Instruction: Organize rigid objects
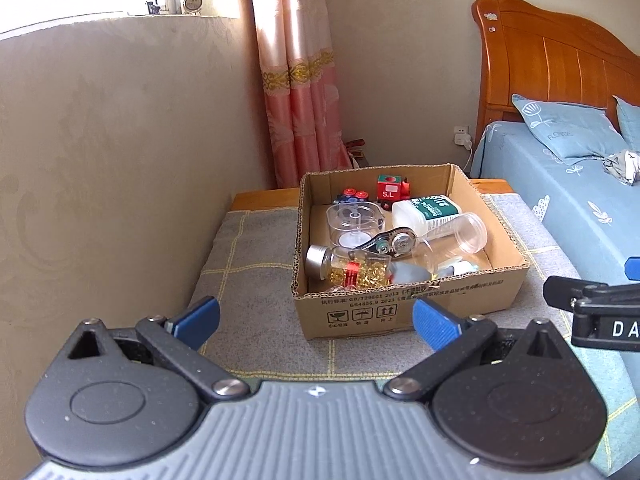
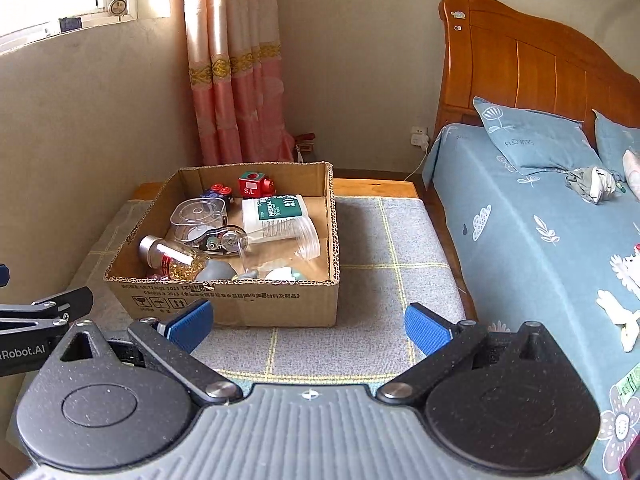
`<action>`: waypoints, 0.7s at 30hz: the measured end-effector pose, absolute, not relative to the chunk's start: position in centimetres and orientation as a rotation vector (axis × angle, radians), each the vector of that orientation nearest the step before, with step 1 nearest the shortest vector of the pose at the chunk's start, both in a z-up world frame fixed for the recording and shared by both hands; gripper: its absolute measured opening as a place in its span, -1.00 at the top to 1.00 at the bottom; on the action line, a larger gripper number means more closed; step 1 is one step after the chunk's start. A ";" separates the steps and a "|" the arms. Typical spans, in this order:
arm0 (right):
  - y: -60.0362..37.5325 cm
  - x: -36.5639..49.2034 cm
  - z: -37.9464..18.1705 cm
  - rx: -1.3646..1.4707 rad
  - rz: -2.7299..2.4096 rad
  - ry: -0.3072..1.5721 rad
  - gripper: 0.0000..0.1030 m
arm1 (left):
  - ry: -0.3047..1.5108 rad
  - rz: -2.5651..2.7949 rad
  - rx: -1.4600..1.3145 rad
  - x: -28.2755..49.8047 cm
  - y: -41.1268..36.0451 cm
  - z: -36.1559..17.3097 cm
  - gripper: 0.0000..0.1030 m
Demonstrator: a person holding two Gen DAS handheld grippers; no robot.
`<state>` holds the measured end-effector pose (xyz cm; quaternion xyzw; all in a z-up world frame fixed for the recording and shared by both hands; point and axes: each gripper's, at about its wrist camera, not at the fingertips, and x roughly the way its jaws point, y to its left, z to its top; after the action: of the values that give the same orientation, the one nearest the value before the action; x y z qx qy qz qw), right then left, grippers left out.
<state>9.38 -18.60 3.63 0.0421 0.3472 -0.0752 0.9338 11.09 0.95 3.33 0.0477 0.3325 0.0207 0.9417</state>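
Observation:
An open cardboard box stands on a grey checked mat. In it lie a glass bottle of yellow beads, a correction tape roller, a clear round container, a white bottle with a green label, a clear plastic cup, a red toy train and other small items. My left gripper is open and empty, in front of the box. My right gripper is open and empty, at the box's near right corner.
The mat covers a low wooden table beside a wall on the left. A bed with blue bedding and a wooden headboard lies to the right. A pink curtain hangs behind. The right gripper's body shows in the left wrist view.

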 end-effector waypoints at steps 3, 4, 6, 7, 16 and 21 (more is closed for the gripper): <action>-18.4 9.3 3.6 0.086 -0.151 0.711 -1.00 | 0.682 0.048 0.102 10.9 0.7 3.4 -0.99; -18.3 9.2 3.6 0.086 -0.148 0.710 -1.00 | 0.683 0.050 0.102 10.9 0.7 3.4 -0.99; -18.2 9.2 3.5 0.084 -0.145 0.713 -1.00 | 0.686 0.055 0.101 10.9 0.6 3.4 -0.99; -18.1 9.2 3.4 0.083 -0.143 0.714 -1.00 | 0.686 0.059 0.101 10.9 0.6 3.4 -0.99; -17.7 9.3 3.3 0.079 -0.134 0.722 -1.00 | 0.688 0.059 0.098 10.8 0.5 3.3 -0.99; -17.8 9.3 3.3 0.079 -0.136 0.723 -1.00 | 0.687 0.060 0.099 10.8 0.5 3.2 -0.99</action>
<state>9.34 -17.77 3.31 0.0385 0.3533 -0.0665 0.9324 10.84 0.46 3.23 0.0484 0.3364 0.0292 0.9400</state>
